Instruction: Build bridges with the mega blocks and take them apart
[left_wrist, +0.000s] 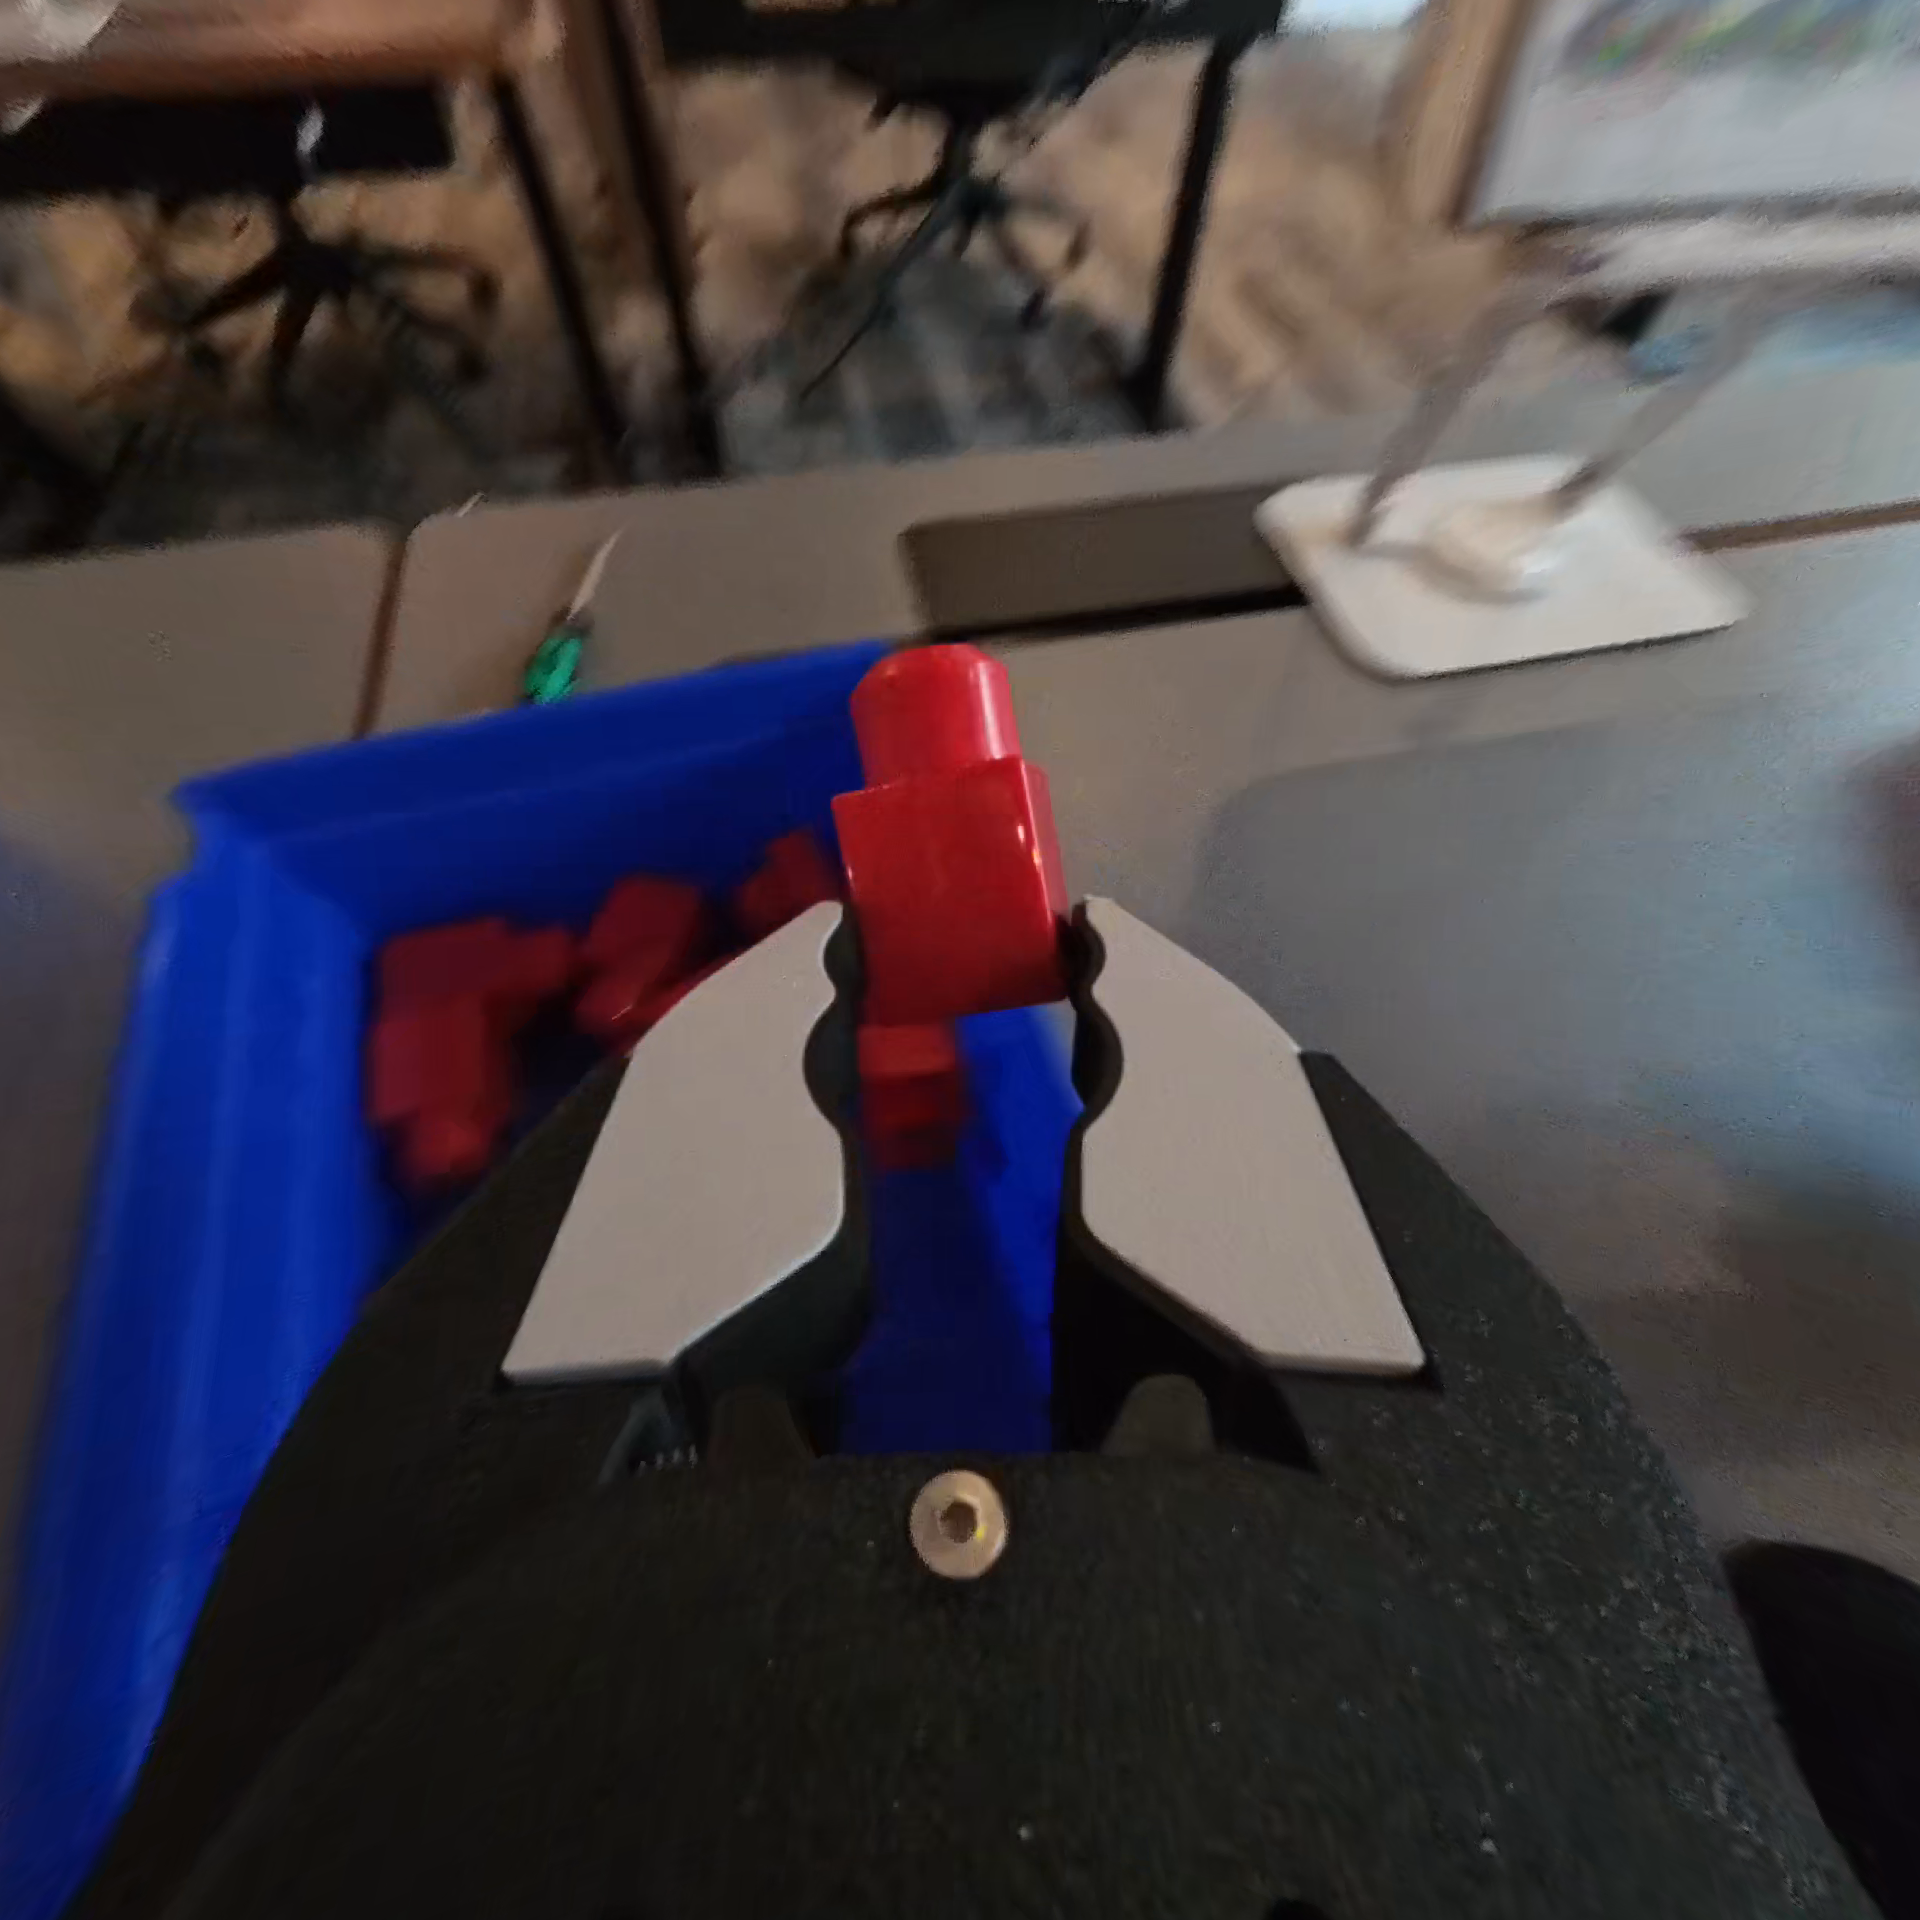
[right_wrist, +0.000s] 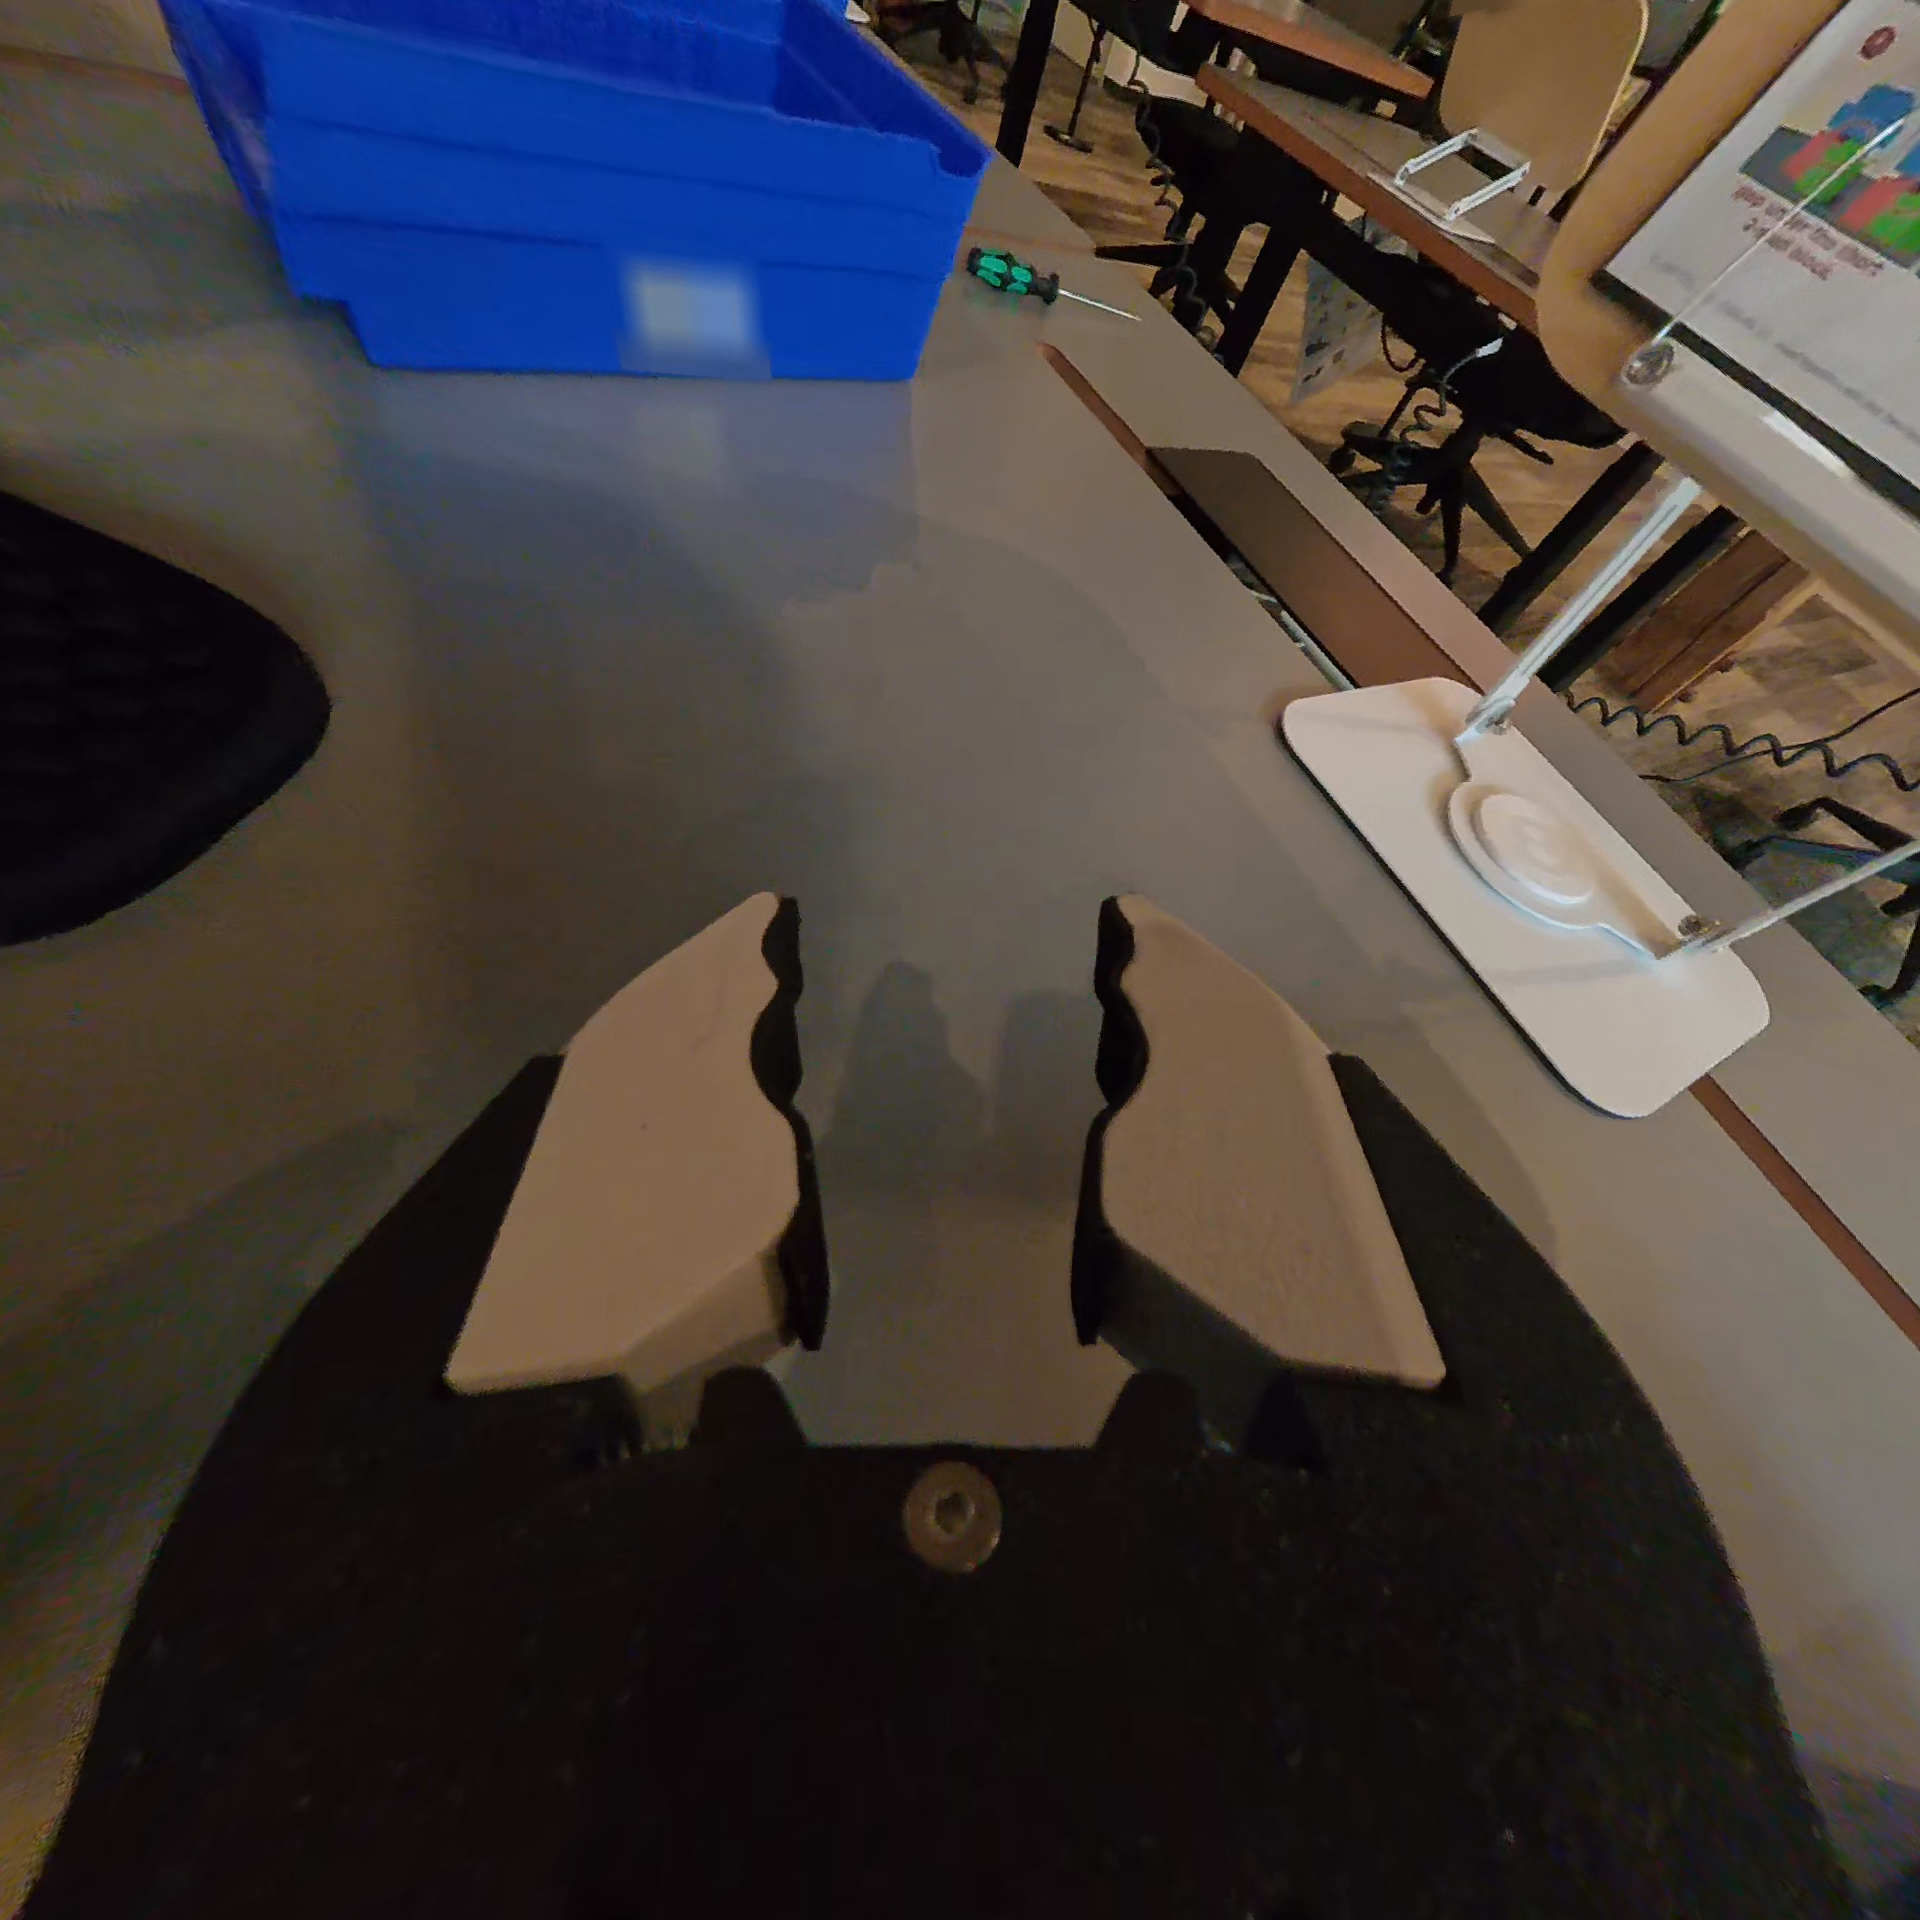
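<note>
My left gripper (left_wrist: 961, 920) is shut on a red one-stud block (left_wrist: 945, 852), held stud-up above the right side of a blue bin (left_wrist: 239, 1039). Several more red blocks (left_wrist: 468, 1029) lie inside the bin, partly hidden by my fingers. The left wrist view is blurred. My right gripper (right_wrist: 948, 914) is open and empty, low over the bare grey table (right_wrist: 727, 675). The blue bin (right_wrist: 582, 197) stands at the far left in the right wrist view; its inside is hidden there.
A white stand base (right_wrist: 1527, 894) holding an instruction sheet (right_wrist: 1818, 208) sits at the table's right edge; it also shows in the left wrist view (left_wrist: 1496, 566). A green-handled screwdriver (right_wrist: 1023, 275) lies right of the bin. A dark shape (right_wrist: 125, 717) is at the left. My right fingertips sit around 40 cm from my left ones.
</note>
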